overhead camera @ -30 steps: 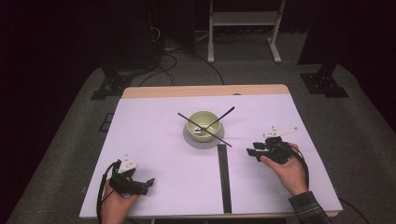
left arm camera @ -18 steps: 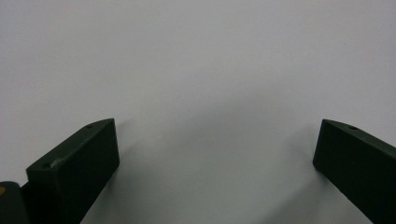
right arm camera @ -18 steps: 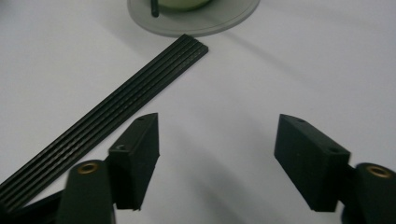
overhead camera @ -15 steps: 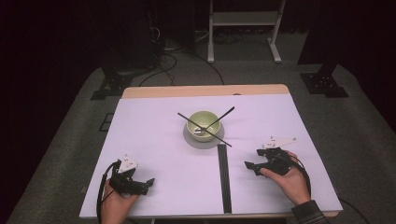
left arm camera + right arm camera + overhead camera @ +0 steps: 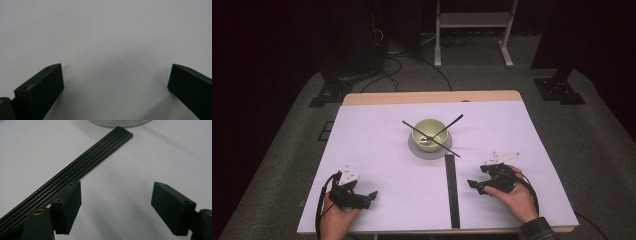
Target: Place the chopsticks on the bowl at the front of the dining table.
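Note:
A pale green bowl (image 5: 428,131) stands on a grey saucer (image 5: 417,149) in the middle of the white table. Two black chopsticks (image 5: 453,123) lie crossed over the bowl's rim. My left gripper (image 5: 368,197) rests low at the front left, open, with bare white table between its jaws (image 5: 115,85). My right gripper (image 5: 477,177) sits at the front right, open and holding nothing, beside a black ribbed strip (image 5: 452,190). In the right gripper view that strip (image 5: 82,167) runs past the left jaw toward the saucer's edge (image 5: 120,123).
The white table top (image 5: 377,150) has a wooden far edge (image 5: 432,97). Beyond it are dark floor, cables (image 5: 387,65) and a metal stand (image 5: 472,30). A hand and sleeve (image 5: 532,222) come in at the front right.
The right gripper has drawn back from near the bowl toward the front edge of the table. The left gripper has stayed where it was.

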{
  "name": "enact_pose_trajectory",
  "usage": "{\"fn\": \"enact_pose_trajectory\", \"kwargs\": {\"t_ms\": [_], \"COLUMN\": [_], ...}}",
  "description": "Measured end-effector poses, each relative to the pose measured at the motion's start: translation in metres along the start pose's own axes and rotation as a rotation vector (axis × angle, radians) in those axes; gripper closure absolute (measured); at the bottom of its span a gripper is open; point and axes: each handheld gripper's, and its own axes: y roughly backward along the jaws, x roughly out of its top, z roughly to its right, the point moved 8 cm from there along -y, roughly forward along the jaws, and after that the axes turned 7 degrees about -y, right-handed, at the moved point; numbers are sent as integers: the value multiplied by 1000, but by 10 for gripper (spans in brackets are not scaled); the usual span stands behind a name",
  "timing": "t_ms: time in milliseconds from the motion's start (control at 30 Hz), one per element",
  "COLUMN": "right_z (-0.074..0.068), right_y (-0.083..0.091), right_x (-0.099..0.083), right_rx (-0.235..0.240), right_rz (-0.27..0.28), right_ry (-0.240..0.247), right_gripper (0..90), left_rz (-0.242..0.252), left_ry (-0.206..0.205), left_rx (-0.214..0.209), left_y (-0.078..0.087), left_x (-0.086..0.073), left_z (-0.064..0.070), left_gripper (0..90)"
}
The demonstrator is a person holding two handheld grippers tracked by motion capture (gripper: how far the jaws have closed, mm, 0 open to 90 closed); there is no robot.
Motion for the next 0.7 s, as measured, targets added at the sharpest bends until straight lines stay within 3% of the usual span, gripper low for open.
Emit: {"fn": "enact_pose_trajectory", "kwargs": {"t_ms": [300, 700], "right_z": [-15, -30], "right_y": [-14, -27], "right_x": [1, 2], "right_rx": [44, 68], "right_rz": [-19, -38], "right_ry": [9, 32], "right_gripper": [229, 229], "left_rz": [0, 0], "left_ry": [0, 0], "left_rx": [0, 0], "left_y": [0, 0], "left_x": [0, 0], "left_z": [0, 0], "left_gripper": [0, 0]}}
